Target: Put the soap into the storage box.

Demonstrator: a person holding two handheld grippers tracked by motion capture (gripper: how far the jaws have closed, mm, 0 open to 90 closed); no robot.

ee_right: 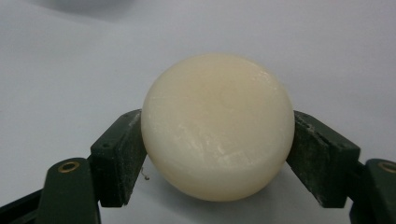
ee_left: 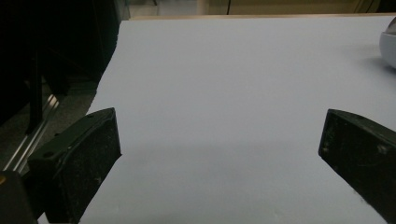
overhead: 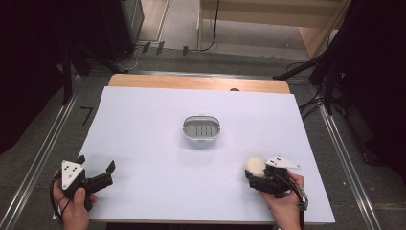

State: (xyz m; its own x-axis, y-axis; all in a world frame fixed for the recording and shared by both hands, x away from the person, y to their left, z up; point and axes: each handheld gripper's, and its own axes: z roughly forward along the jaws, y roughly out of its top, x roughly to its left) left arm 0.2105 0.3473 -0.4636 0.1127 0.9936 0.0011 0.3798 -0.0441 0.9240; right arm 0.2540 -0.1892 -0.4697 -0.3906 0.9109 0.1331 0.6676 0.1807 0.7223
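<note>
Cream, round, waxy soap bar (ee_right: 217,126) clamped in right tool (overhead: 256,173) at desk's (overhead: 143,124) near right, not yet in grey slatted oval dish (overhead: 201,129) mid-desk; left tool (overhead: 98,170) wide, empty.

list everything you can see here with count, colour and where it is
soap dish: one, grey-white with a slotted floor, empty, middle of the table
soap bar: one, cream, round, between the jaws of the right hand-held gripper at the near right
table cover: one, white, over the wooden table
left hand-held gripper: one, black with a grey plate, near left edge, jaws wide apart, nothing between them
right hand-held gripper: one, black, shut on the soap bar
hands: two, each holding a gripper at the near edge
</note>
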